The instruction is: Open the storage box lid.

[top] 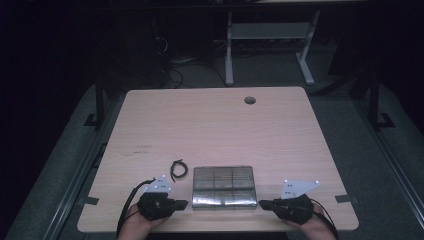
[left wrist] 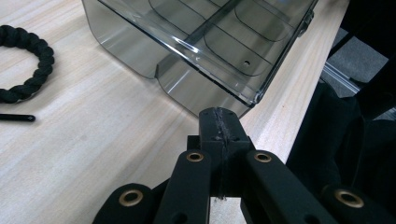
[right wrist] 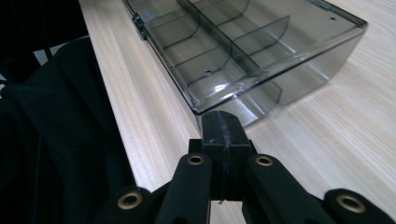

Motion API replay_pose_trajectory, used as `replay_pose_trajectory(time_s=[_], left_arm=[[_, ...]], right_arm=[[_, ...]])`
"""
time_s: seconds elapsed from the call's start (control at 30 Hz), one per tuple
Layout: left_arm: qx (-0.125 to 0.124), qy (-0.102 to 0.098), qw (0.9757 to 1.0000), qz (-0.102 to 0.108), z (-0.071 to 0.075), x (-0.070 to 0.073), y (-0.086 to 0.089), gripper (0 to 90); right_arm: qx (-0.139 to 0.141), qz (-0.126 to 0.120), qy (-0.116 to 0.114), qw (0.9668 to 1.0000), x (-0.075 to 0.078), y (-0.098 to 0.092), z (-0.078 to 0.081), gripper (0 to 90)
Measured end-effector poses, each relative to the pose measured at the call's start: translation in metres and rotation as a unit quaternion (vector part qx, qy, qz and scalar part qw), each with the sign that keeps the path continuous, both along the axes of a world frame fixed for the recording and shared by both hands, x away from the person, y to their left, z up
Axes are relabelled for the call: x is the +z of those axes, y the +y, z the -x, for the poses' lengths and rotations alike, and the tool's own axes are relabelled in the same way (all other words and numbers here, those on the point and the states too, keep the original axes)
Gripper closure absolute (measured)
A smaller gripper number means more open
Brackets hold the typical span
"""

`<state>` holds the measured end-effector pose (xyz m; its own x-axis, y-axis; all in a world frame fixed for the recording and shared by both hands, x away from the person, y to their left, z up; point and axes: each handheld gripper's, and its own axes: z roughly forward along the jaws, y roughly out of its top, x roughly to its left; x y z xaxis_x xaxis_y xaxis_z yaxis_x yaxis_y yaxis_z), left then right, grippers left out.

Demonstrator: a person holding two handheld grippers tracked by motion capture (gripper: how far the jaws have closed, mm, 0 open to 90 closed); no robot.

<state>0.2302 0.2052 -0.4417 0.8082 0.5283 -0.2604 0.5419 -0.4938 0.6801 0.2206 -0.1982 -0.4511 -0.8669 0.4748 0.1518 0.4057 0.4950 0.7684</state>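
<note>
A clear smoky plastic compartment box [top: 223, 186] lies closed near the table's front edge, between both hands. My left gripper [top: 183, 204] points right at the box's near left corner [left wrist: 252, 95], jaws pressed together with nothing in them [left wrist: 220, 125]. My right gripper [top: 263, 204] points left at the box's near right corner [right wrist: 198, 108], its jaws also together and empty [right wrist: 223, 127]. Both tips stop just short of the box. A black braided cord [top: 178, 168] lies coiled left of the box, seen as a loop [left wrist: 32, 65] in the left gripper view.
The light wood table [top: 210, 127] has a round cable hole [top: 249, 100] at the back right. Its front edge runs right below the hands. A white desk frame [top: 270, 45] stands on the floor beyond the table. Dark clothing [right wrist: 60, 140] hangs off the front edge.
</note>
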Motion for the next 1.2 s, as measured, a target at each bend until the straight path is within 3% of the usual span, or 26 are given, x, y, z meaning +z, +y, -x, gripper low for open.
replay_pose_trajectory(time_s=[0.5, 0.8, 0.9, 1.2], left_arm=[[-0.008, -0.001, 1.0, -0.006, -0.0007, -0.001, -0.0059, 90.0], [-0.013, -0.001, 0.9999, 0.0, 0.0001, 0.0002, -0.007, 90.0], [-0.012, -0.002, 0.9999, 0.011, 0.0001, 0.0012, -0.0058, 90.0], [-0.012, -0.001, 0.9999, 0.01, -0.0001, 0.0008, -0.006, 90.0]], right_arm=[[0.006, 0.006, -0.003, 1.0, 0.0004, 0.0035, -0.0005, 89.9], [0.007, 0.006, -0.001, 1.0, 0.0003, 0.0031, -0.0007, 89.9], [0.007, 0.006, -0.002, 1.0, 0.0003, 0.0032, -0.0006, 89.9], [0.007, 0.004, 0.0, 1.0, 0.0002, 0.0035, -0.0007, 89.9]])
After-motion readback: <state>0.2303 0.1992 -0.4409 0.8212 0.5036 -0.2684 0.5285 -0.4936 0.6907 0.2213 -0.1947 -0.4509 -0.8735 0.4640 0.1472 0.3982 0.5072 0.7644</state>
